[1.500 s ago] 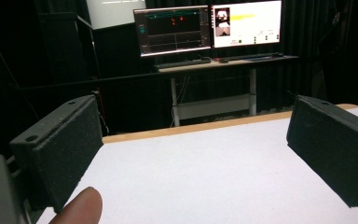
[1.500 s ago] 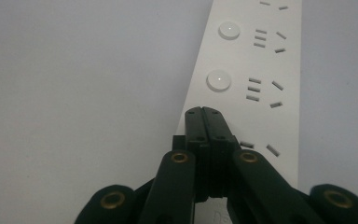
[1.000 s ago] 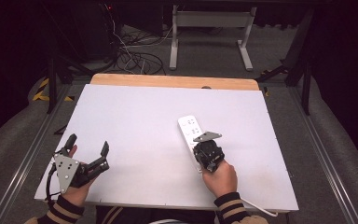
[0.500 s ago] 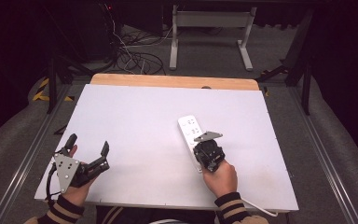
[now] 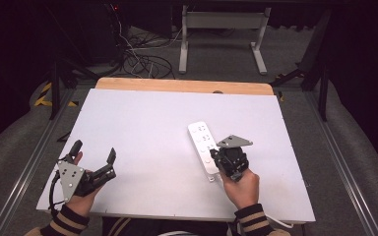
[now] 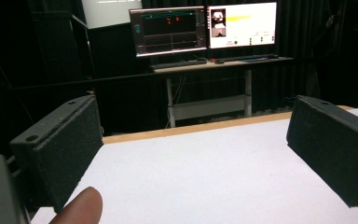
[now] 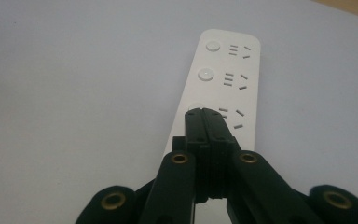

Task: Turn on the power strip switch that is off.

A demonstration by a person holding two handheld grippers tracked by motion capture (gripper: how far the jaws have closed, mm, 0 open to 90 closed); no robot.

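Note:
A white power strip (image 5: 203, 143) (image 7: 227, 79) with several sockets and round buttons lies right of centre on the white table top (image 5: 157, 123). My right gripper (image 5: 215, 156) (image 7: 202, 112) is shut, with nothing between its jaws; the closed tips rest at the strip's nearest round button (image 7: 196, 107). My left gripper (image 5: 93, 152) (image 6: 191, 154) is open near the front left corner of the table, held a little above the surface, with only bare table between its pads (image 6: 65, 144).
A wooden strip (image 5: 182, 85) runs along the table's far edge. Beyond it stand a desk frame (image 5: 221, 34) and loose cables (image 5: 138, 59) on the floor. Monitors (image 6: 200, 25) sit on a desk across the room in the left gripper view.

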